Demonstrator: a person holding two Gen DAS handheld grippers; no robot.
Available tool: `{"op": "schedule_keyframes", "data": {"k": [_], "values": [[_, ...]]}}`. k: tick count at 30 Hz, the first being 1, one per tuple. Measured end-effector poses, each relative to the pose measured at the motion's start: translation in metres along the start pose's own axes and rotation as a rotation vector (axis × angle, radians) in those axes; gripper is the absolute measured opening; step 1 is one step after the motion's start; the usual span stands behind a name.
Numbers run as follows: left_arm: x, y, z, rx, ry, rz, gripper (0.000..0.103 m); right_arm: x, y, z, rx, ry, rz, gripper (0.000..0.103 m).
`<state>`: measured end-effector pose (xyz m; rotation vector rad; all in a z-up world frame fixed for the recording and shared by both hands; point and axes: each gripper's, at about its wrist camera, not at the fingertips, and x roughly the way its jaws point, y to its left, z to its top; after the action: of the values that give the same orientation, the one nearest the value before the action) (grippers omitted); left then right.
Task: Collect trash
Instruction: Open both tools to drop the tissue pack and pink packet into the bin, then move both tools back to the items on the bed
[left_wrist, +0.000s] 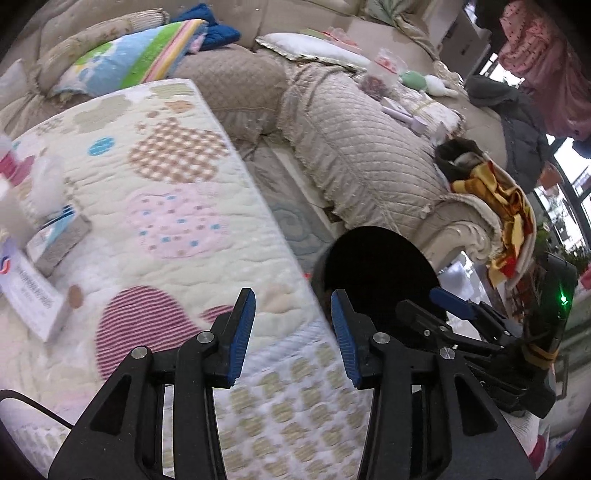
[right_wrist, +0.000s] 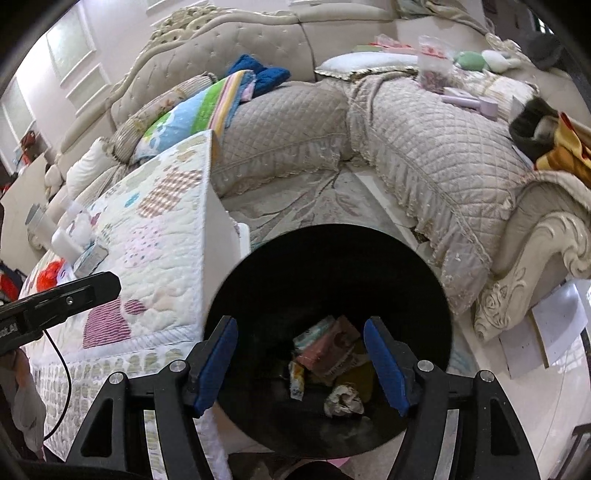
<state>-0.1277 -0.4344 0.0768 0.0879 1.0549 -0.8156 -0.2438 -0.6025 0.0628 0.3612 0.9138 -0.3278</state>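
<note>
My right gripper (right_wrist: 303, 367) hangs open over a black round bin (right_wrist: 258, 288), with nothing between its blue pads. Inside the bin lie a pink box (right_wrist: 328, 347), a crumpled tissue (right_wrist: 343, 400) and a small wrapper (right_wrist: 296, 380). My left gripper (left_wrist: 293, 334) is open and empty above the edge of a quilt-covered table (left_wrist: 177, 206), just left of the bin (left_wrist: 376, 258). Farther left on the quilt sit a small box (left_wrist: 59, 240), a white leaflet (left_wrist: 33, 295) and a blurred white wad (left_wrist: 44, 184). The right gripper (left_wrist: 432, 306) shows over the bin's right side.
A beige quilted sofa (right_wrist: 424, 147) curves behind the table and bin, strewn with pillows, a striped blanket (right_wrist: 195, 107), a plastic bag and toys. A patterned rug (right_wrist: 303, 206) covers the floor between them. White sheets (right_wrist: 546, 325) lie on the floor at right.
</note>
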Motion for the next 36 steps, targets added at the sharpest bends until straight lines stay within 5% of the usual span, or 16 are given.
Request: {"op": "schedule_keyframes", "data": {"k": [15, 24, 36], "values": [[-0.056, 0.108, -0.024, -0.146, -0.036, 0.175, 0.041, 0.031, 0.106, -0.001, -0.172, 0.058, 0.148, 0.069], [-0.096, 0.207, -0.04, -0.226, -0.039, 0.321, 0.041, 0.056, 0.192, 0.001, -0.301, 0.096, 0.278, 0.069], [-0.116, 0.286, -0.047, -0.273, -0.029, 0.346, 0.041, 0.112, 0.318, 0.015, -0.521, 0.163, 0.345, 0.069]]}}
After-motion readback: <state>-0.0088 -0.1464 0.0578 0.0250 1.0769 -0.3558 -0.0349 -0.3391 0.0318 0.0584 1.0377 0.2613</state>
